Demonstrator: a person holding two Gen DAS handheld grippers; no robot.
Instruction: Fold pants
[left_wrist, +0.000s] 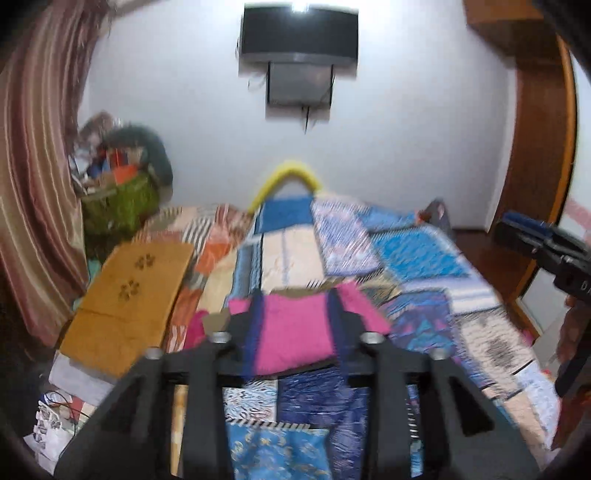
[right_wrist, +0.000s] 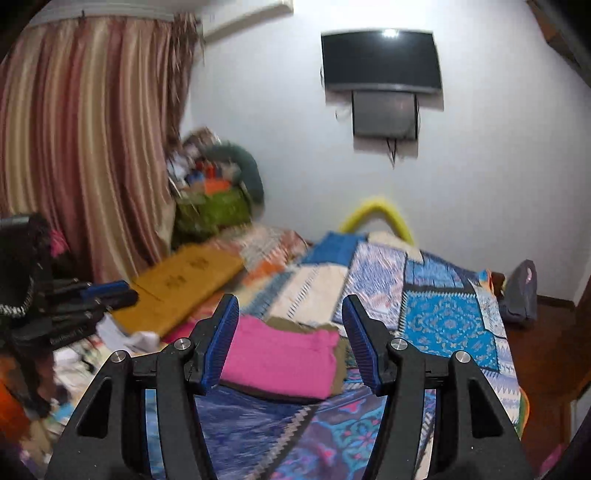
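Observation:
Folded pink pants (left_wrist: 295, 332) lie on a patchwork bedspread (left_wrist: 417, 254), on top of a folded brown garment (right_wrist: 332, 332); they also show in the right wrist view (right_wrist: 280, 360). My left gripper (left_wrist: 295, 325) is open and held above the bed, its fingers framing the pants without touching them. My right gripper (right_wrist: 290, 328) is open and empty, its blue pads (right_wrist: 223, 343) either side of the pants, held above them. The right gripper also shows at the right edge of the left wrist view (left_wrist: 532, 236). The left gripper shows at the left of the right wrist view (right_wrist: 92, 295).
A mustard folded cloth (left_wrist: 129, 299) lies on the bed's left side. A green basket (left_wrist: 118, 203) full of things stands by the striped curtain (left_wrist: 33, 177). A TV (left_wrist: 299, 33) hangs on the white wall. A wooden wardrobe (left_wrist: 535, 147) stands right.

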